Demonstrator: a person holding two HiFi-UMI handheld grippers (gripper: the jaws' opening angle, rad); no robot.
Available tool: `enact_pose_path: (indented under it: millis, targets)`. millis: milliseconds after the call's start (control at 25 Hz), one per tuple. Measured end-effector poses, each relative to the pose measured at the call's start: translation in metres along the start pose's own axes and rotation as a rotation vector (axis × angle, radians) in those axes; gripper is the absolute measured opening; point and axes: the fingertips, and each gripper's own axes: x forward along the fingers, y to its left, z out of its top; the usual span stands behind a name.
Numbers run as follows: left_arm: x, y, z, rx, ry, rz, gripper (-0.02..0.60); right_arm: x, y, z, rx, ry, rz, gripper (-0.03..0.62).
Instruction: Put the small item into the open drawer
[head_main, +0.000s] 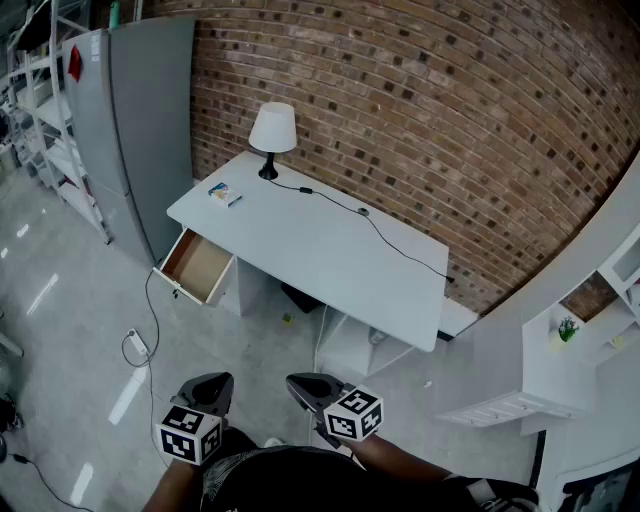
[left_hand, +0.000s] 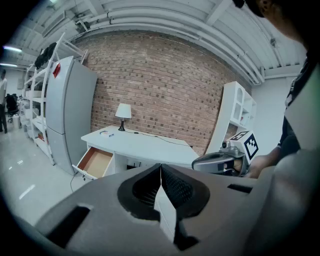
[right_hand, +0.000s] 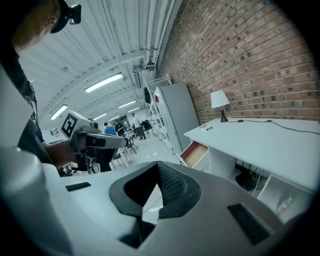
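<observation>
The small item (head_main: 225, 193), a flat white and blue box, lies near the left end of a white desk (head_main: 330, 250), close to a table lamp (head_main: 272, 134). Below that end, the open drawer (head_main: 195, 266) shows a bare wooden bottom. Both grippers hang low near my body, far from the desk. My left gripper (head_main: 209, 386) is shut and holds nothing. My right gripper (head_main: 304, 387) is also shut and holds nothing. The left gripper view shows its jaws (left_hand: 160, 171) meeting, with the drawer (left_hand: 95, 161) and the item (left_hand: 106, 133) far ahead. The right gripper view shows the drawer (right_hand: 196, 153) and the item (right_hand: 207, 128).
A grey refrigerator (head_main: 140, 120) stands left of the desk, with metal shelving (head_main: 45, 110) beyond it. A black cable (head_main: 380, 235) runs across the desktop from the lamp. A power strip (head_main: 135, 345) lies on the floor near the drawer. White shelves (head_main: 560, 370) stand at the right.
</observation>
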Motion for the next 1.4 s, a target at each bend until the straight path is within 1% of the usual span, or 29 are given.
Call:
enact_pose_path:
  millis: [320,560,800,960,1200,1400]
  targets:
    - [-0.001,-0.002,0.0,0.0,-0.002,0.003,0.018,-0.002,0.002,0.0,0.009,-0.002,0.018,0.003]
    - [0.0,-0.006,0.001,0.004,0.0,0.0,0.018,-0.009,-0.004,0.004,0.023,-0.029,-0.02,0.005]
    - [0.005,-0.013,0.001,0.021,0.011,-0.01,0.018,-0.01,0.004,0.002,-0.012,-0.023,0.018,0.005]
    - [0.009,-0.015,0.006,0.034,0.014,-0.015,0.018,-0.015,0.0,0.006,-0.01,-0.038,0.015,0.005]
    - [0.017,-0.023,0.008,0.04,0.017,-0.029,0.018,-0.019,-0.007,0.007,0.041,-0.051,0.007,0.005]
    - [0.015,-0.009,0.004,0.01,0.014,-0.004,0.018,-0.01,-0.011,0.002,0.058,-0.031,0.014,0.005]
